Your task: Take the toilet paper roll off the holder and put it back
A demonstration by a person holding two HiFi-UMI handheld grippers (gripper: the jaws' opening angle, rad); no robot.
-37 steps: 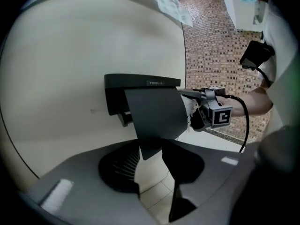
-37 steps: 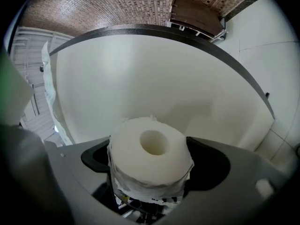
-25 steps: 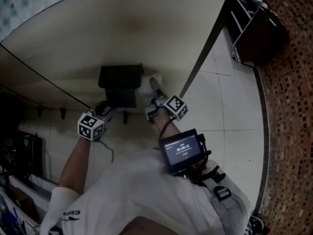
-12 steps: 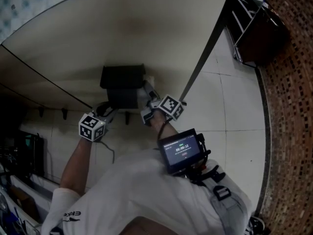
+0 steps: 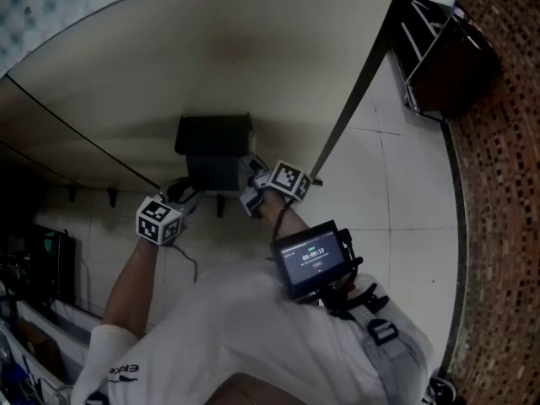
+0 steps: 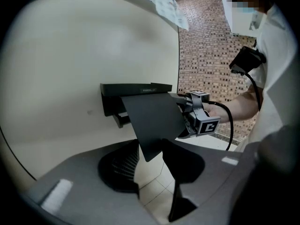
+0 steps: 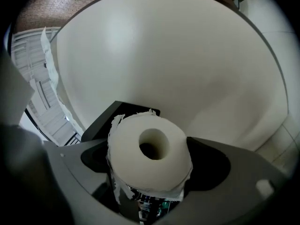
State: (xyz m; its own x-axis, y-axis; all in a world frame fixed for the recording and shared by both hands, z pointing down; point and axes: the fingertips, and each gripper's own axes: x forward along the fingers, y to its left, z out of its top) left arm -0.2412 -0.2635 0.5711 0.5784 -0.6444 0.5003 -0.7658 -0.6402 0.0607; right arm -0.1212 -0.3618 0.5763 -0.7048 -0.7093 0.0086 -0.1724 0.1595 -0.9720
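Return was the step in hand: the right claw [image 7: 151, 165] pinched the toilet paper roll [image 7: 129, 158] just beside the black holder [image 5: 213, 142] on the wall [image 5: 253, 57]. The left claw [image 6: 154, 168], spread, seemingly propped the holder's lid [image 6: 152, 121] (its corner sat between the jaws). Next, I judged, the bore needed lining up under that lid's edge; open floor [image 5: 396, 192] lay rightward.

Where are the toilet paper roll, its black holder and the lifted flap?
toilet paper roll [image 7: 126, 161]: right gripper view, white end face beside the hole.
holder [image 6: 136, 89]: left gripper view, top shelf's front edge.
flap [image 6: 154, 118]: left gripper view, middle of the panel.
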